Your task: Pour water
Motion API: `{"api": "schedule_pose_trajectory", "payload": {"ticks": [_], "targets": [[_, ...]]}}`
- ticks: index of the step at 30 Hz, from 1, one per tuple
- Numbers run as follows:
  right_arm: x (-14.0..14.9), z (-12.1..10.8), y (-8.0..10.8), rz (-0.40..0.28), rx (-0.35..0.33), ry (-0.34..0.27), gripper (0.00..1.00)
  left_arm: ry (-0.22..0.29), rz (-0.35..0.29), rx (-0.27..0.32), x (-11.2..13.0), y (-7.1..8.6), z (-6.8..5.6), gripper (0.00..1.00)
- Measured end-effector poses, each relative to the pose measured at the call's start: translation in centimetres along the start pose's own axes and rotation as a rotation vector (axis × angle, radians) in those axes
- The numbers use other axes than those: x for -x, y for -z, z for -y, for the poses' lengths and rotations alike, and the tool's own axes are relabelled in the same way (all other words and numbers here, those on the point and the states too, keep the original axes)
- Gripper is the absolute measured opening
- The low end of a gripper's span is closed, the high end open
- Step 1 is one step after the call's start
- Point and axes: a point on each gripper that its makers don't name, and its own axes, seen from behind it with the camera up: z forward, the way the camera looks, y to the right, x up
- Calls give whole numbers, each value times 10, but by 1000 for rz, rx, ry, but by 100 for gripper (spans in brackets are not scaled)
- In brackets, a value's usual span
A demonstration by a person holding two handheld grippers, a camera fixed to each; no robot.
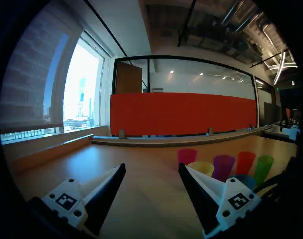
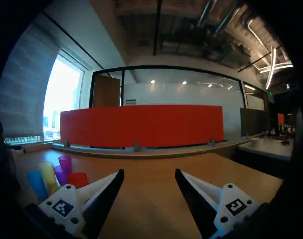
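Several coloured plastic cups stand grouped on a wooden table [image 1: 143,167]. In the left gripper view they sit at the right: a pink cup [image 1: 187,155], a yellow cup [image 1: 201,167], a purple cup [image 1: 223,166], a red cup [image 1: 245,161], a green cup [image 1: 263,167] and a blue cup [image 1: 245,181] behind the right finger. My left gripper [image 1: 151,175] is open and holds nothing. In the right gripper view the cups are at the far left: blue cup [image 2: 36,184], yellow cup [image 2: 47,171], pink cup [image 2: 65,162], red cup [image 2: 77,179]. My right gripper [image 2: 149,177] is open, empty, to the right of them.
A red partition panel [image 1: 183,112] runs along the table's far edge. A bright window [image 1: 81,95] with a sill lies to the left. Another desk [image 2: 266,147] with items stands at the right, past the table's edge.
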Motion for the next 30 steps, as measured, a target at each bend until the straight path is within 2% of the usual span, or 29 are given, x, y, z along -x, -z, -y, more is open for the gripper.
{"api": "schedule_pose_trajectory", "payload": {"ticks": [9,30], "targets": [[9,11,-3,5,-23,24,99,0,0,0,0,1,1,99],[19,-2,-7,31,10,10,99,0,0,0,0,0,1,99]]}}
